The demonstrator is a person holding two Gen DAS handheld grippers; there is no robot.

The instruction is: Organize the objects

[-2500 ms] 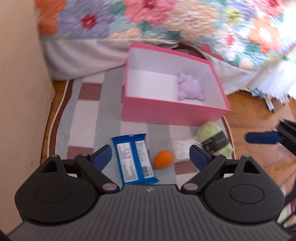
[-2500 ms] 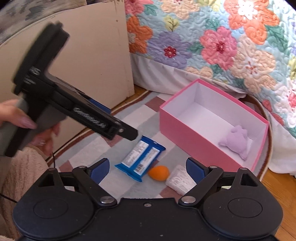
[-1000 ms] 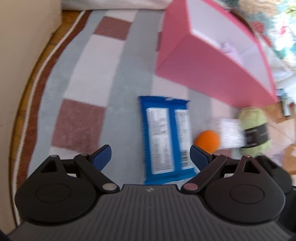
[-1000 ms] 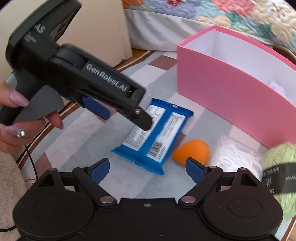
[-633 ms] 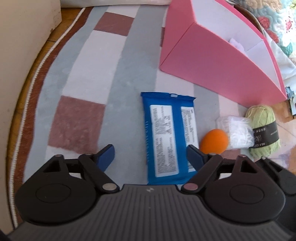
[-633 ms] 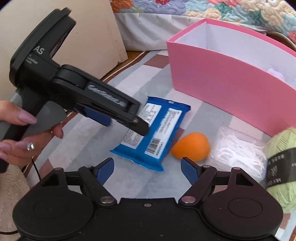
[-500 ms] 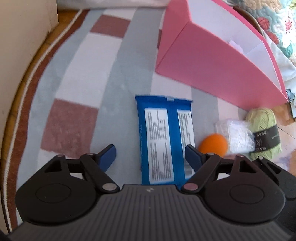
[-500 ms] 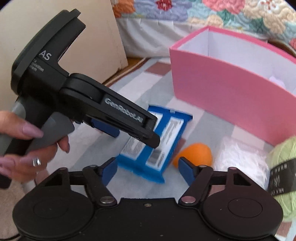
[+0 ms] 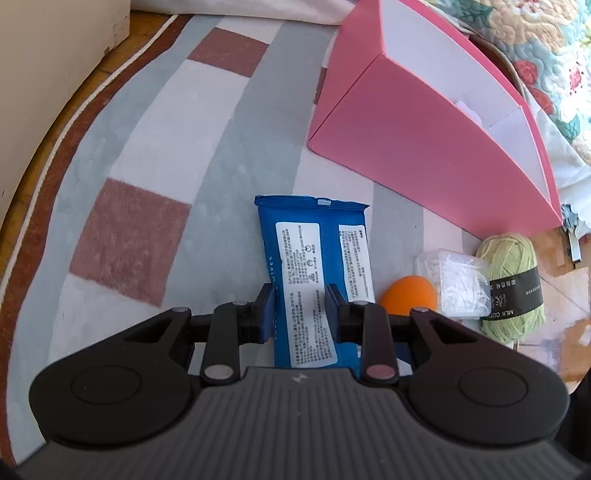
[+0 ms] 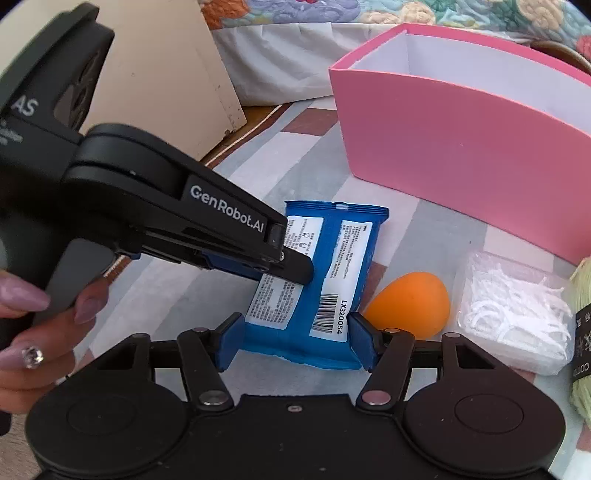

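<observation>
A checked rug point(image 9: 155, 155) fills the frame, with the pink box point(image 9: 424, 147) at upper right of the left wrist view. The blue wipes pack point(image 9: 317, 280) lies at centre; beside it, lower right, sit green yarn point(image 9: 513, 280), a clear bag point(image 9: 458, 288) and an orange egg point(image 9: 406, 295). The left gripper point(image 9: 300, 314) is closing, pinching the pack's near end, while the right gripper point(image 10: 295, 341) is closing, its pads against the pack's sides.

A checked rug point(image 9: 140, 206) covers wood floor point(image 10: 258, 110) beside a floral-quilted bed point(image 10: 461, 14).
</observation>
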